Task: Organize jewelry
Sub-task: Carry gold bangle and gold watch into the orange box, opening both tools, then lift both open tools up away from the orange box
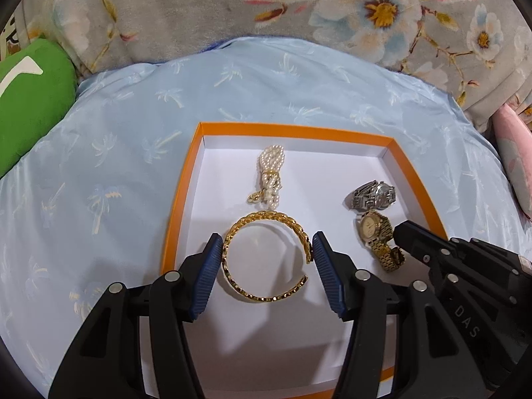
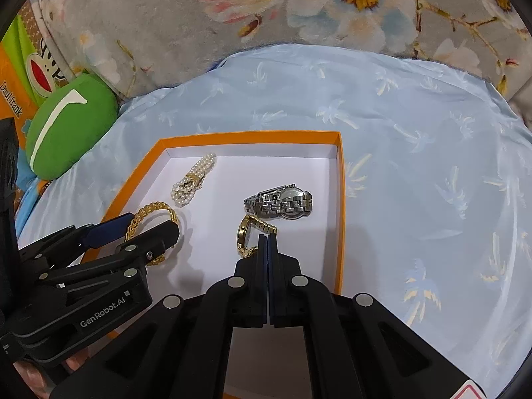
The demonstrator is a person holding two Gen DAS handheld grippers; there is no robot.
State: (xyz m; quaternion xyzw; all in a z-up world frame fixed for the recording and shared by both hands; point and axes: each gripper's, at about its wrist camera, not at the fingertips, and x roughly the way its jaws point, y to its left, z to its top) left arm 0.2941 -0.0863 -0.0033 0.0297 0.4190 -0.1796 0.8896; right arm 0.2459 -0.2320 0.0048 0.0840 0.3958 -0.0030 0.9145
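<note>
The gold chain-link open bangle [image 1: 266, 256] lies flat near the front of the orange-rimmed white box [image 1: 181, 199], its gap facing near-right, held between the left gripper [image 1: 267, 259] pads, which stand half open and touch its left and right flanks. The gold metal-band wristwatch [image 2: 247, 236] lies to its right, band running near to far, with the right gripper [image 2: 267, 237] pinched fully together on or over its band; whether it grips I cannot tell. Beyond lie a silver steel watch [image 2: 282, 201] and a pearl strand bracelet [image 1: 271, 173], long axis near-far. Squeezing could spring the bangle sideways, I judge; the thin band could slip free.
</note>
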